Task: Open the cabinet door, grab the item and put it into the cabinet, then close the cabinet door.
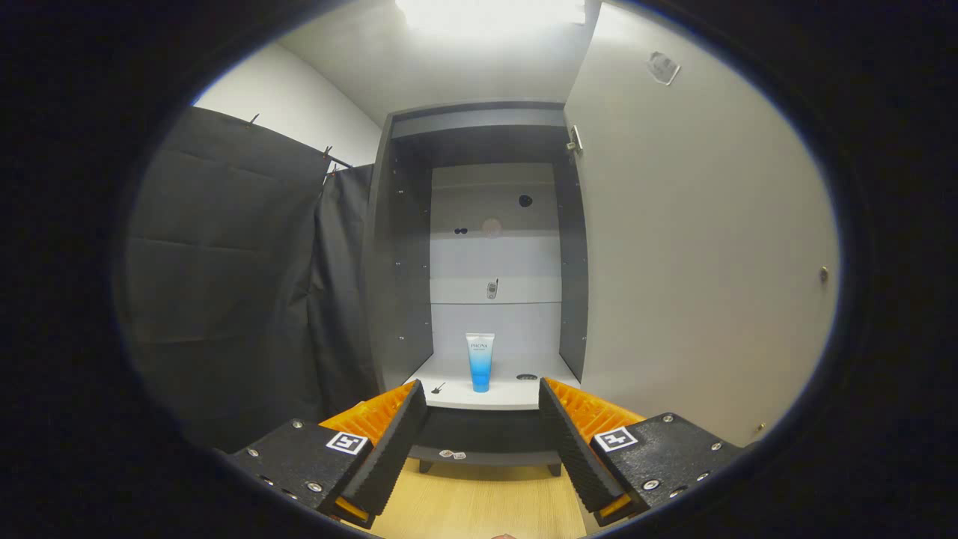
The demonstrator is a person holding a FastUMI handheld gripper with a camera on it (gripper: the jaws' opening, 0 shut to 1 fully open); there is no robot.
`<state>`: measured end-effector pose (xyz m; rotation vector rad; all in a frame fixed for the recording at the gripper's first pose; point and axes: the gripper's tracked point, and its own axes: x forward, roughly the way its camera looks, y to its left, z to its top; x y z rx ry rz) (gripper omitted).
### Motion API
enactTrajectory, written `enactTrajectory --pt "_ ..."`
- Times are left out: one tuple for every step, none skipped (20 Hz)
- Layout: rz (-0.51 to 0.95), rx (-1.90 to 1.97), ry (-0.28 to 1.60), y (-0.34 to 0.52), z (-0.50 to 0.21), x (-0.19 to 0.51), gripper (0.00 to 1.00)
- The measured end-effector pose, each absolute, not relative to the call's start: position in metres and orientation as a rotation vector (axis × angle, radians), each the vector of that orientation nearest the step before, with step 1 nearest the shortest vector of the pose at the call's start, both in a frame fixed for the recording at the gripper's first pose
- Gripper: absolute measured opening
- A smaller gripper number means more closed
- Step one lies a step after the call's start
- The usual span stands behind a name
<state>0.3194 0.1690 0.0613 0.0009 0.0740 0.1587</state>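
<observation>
Jaws spread wide, nothing between them; my gripper (483,442) points straight at the cabinet (479,262) from a little way back. Both fingers (389,449) frame the lower front edge of the cabinet, with open air between them. Cabinet door (696,254) stands swung open on the right, hinged at the cabinet's right side, its pale inner face turned toward me. Inside, on the white bottom shelf (456,385), the tube (480,361) stands upright on its cap, white at the top fading to blue below, placed near the middle of the shelf and beyond my fingers, well clear of them. Just right of the tube, a small round dark fitting (527,376) sits in the shelf surface; a small dark mark lies toward the shelf's left front corner. Back panel of the cabinet is light with a few holes and a small fitting at mid height. Dark cloth (232,284) hangs to the left of the cabinet. Wooden floor (479,501) shows below the cabinet's base, between and beneath my fingers.
</observation>
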Motion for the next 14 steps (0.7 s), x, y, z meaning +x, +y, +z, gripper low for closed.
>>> enactTrajectory --pt "0.16 0.001 0.078 0.168 0.06 0.309 0.94" --pt "0.161 0.006 0.083 0.165 0.06 0.298 0.94" --pt "0.165 0.011 0.087 0.164 0.059 0.287 0.94" --pt "0.167 0.012 0.091 0.161 0.059 0.277 0.94" --pt "0.165 0.008 0.091 0.157 0.06 0.267 0.94" --pt "0.159 0.002 0.091 0.152 0.06 0.259 0.94" --pt "0.152 -0.003 0.092 0.147 0.058 0.251 0.94" --pt "0.14 -0.007 0.093 0.14 0.059 0.243 0.94" --pt "0.128 -0.008 0.096 0.131 0.059 0.235 0.94" --pt "0.118 -0.005 0.098 0.122 0.061 0.225 0.94" --pt "0.103 -0.004 0.102 0.11 0.065 0.216 0.94" --pt "0.082 -0.003 0.098 0.097 0.067 0.211 0.94" --pt "0.055 -0.002 0.098 0.083 0.068 0.207 0.94" --pt "0.029 0.004 0.096 0.069 0.071 0.202 0.94"
